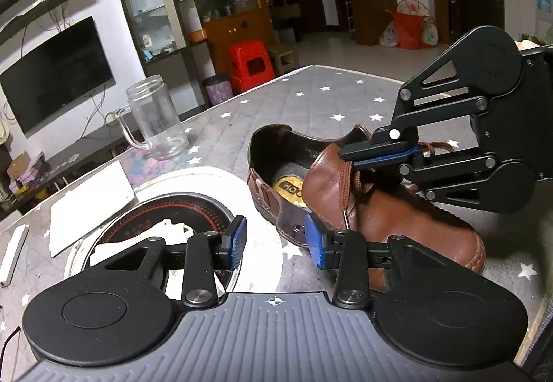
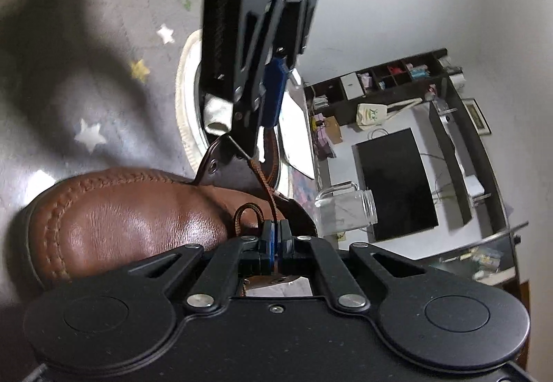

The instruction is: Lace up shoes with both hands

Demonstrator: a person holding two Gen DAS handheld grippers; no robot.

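Observation:
A brown leather shoe [image 1: 397, 219] lies on the star-patterned tablecloth [image 1: 328, 98], opening toward the far left. My right gripper [image 1: 376, 154] is shut on the brown lace [image 1: 350, 181] just above the tongue. The lace hangs down to a thin stiff tip beside my left gripper's right pad [image 1: 316, 242]. My left gripper [image 1: 276, 240] is open at the shoe's near side with nothing between its fingers. In the right wrist view the shoe's toe [image 2: 121, 216] fills the left. The right gripper [image 2: 274, 238] pinches the lace [image 2: 264, 185], which runs up toward the left gripper's blue pad [image 2: 274, 92].
A glass jar with a handle [image 1: 155, 119] stands at the back left. A round white cooktop [image 1: 207, 181] with a dark centre lies left of the shoe, under my left gripper. A white sheet [image 1: 90, 202] lies further left, near the table edge.

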